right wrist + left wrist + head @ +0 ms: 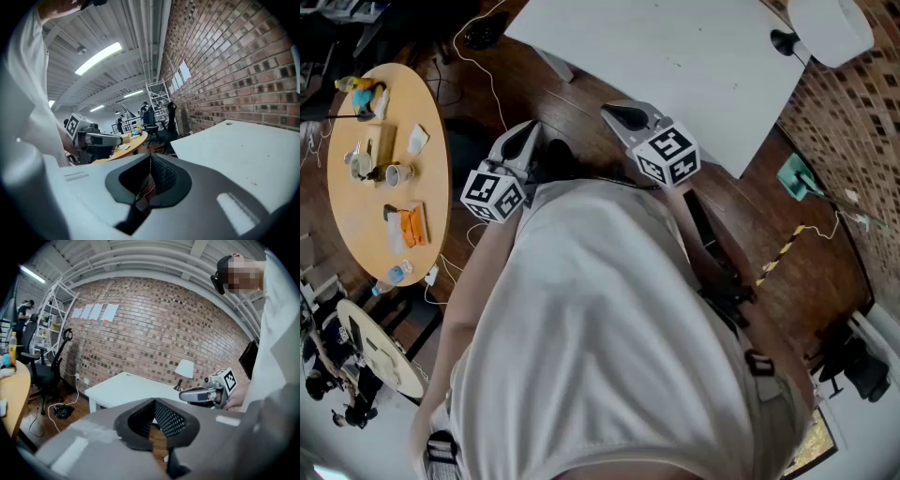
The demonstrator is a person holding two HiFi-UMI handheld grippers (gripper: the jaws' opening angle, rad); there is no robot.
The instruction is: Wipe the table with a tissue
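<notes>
The white table (675, 56) lies ahead of me, its top bare; it also shows in the left gripper view (126, 387) and in the right gripper view (243, 150). I hold both grippers close to my chest, short of the table and above the wooden floor. My left gripper (525, 133) is shut, its meshed pads (166, 420) pressed together with nothing between them. My right gripper (623, 114) is also shut and empty, its pads (157, 176) meeting in a line. I see no tissue in either gripper.
A round wooden table (389, 169) with a bottle, cups and small items stands to my left. A white lamp (830, 28) sits at the white table's far corner. Cables trail over the floor (478, 66). A brick wall (154, 329) is behind the table.
</notes>
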